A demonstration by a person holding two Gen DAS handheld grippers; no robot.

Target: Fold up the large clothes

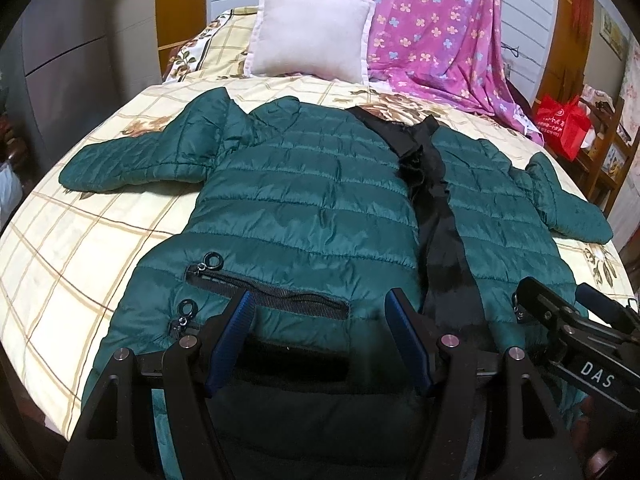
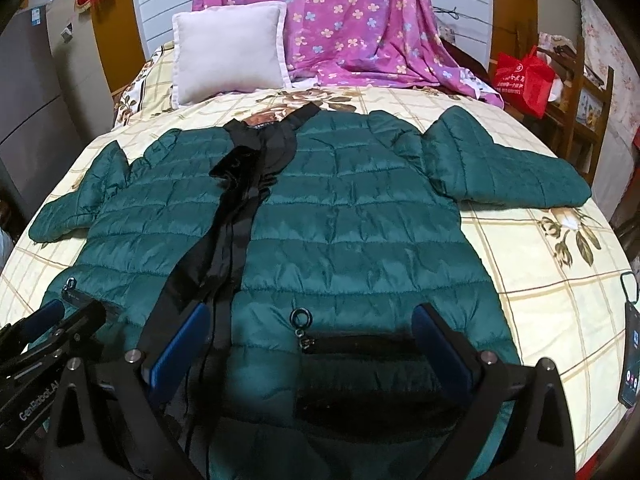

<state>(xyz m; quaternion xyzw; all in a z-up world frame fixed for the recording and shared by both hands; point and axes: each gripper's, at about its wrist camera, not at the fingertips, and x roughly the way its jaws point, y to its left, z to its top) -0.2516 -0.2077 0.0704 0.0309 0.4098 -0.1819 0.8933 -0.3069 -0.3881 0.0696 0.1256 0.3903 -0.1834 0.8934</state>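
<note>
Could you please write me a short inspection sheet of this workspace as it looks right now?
Surface: bed with a cream checked, floral sheet.
Job's things: green quilted jacket lying flat, front unzipped with black lining showing, both sleeves spread outward, pocket zips near the hem.
Clutter: white pillow and purple floral blanket at the head of the bed; phone on the sheet's right edge.
Grippers: left gripper and right gripper, both open, over the jacket hem, holding nothing.
Cables: nothing seen.
Surroundings: red bag on a wooden chair beside the bed; grey cabinet on the left.
</note>
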